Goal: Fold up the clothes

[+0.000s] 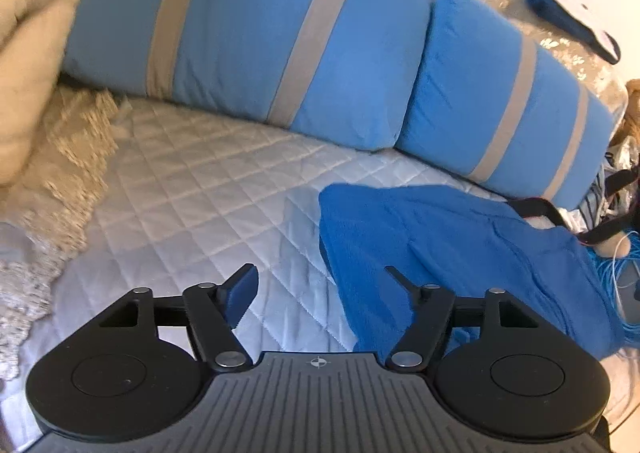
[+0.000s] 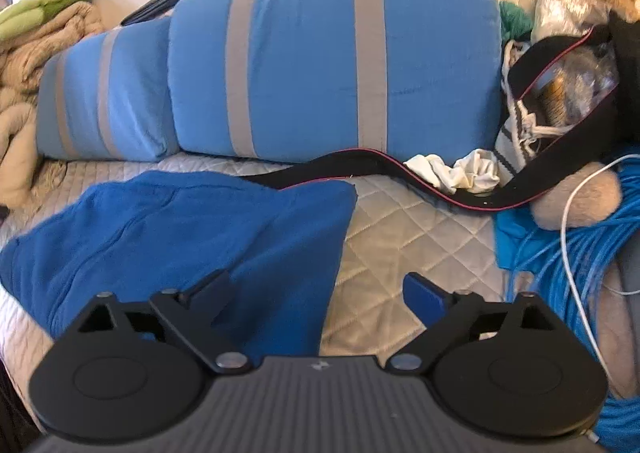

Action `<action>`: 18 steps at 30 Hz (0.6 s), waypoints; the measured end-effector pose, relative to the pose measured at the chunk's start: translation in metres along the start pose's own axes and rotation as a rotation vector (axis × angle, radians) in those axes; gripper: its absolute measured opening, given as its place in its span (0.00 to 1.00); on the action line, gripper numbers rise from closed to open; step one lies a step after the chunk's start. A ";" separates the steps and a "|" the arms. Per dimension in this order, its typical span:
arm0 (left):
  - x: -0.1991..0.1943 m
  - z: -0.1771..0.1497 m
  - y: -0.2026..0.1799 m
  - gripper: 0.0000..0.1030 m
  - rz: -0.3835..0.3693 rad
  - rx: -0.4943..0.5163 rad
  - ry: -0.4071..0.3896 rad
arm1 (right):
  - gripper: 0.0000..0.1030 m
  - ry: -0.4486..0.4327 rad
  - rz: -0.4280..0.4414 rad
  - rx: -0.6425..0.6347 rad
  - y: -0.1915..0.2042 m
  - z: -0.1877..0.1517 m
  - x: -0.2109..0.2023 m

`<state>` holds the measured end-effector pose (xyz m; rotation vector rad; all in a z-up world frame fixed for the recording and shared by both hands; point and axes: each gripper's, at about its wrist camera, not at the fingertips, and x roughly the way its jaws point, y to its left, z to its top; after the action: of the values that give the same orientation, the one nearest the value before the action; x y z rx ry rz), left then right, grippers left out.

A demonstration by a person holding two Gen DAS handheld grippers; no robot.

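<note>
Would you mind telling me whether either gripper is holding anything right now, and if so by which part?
Nothing is held. The left gripper and the right gripper are both open above the blue garment on the quilted bed cover.

Matt fleecy blue garment, satiny quilted bedcover, cotton-look striped cushions

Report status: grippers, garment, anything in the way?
Left gripper open, right gripper open, both empty. Blue garment rumpled on quilted bedcover, unfolded. Black strap lies by its far corner.
</note>
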<state>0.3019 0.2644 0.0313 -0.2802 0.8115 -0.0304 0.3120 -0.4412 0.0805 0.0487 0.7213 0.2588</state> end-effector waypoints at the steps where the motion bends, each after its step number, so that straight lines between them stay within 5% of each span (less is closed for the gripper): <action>1: -0.008 0.000 -0.003 0.67 0.004 0.013 -0.011 | 0.95 -0.004 0.004 -0.007 0.003 -0.002 -0.006; 8: -0.036 -0.008 -0.021 0.76 -0.001 0.060 -0.064 | 1.00 -0.051 -0.014 -0.101 0.025 -0.012 -0.044; 18: -0.046 -0.027 -0.030 0.77 -0.023 0.076 -0.051 | 1.00 -0.035 -0.022 -0.021 0.017 -0.025 -0.057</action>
<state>0.2532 0.2349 0.0542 -0.2178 0.7545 -0.0749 0.2509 -0.4407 0.1011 0.0257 0.6835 0.2442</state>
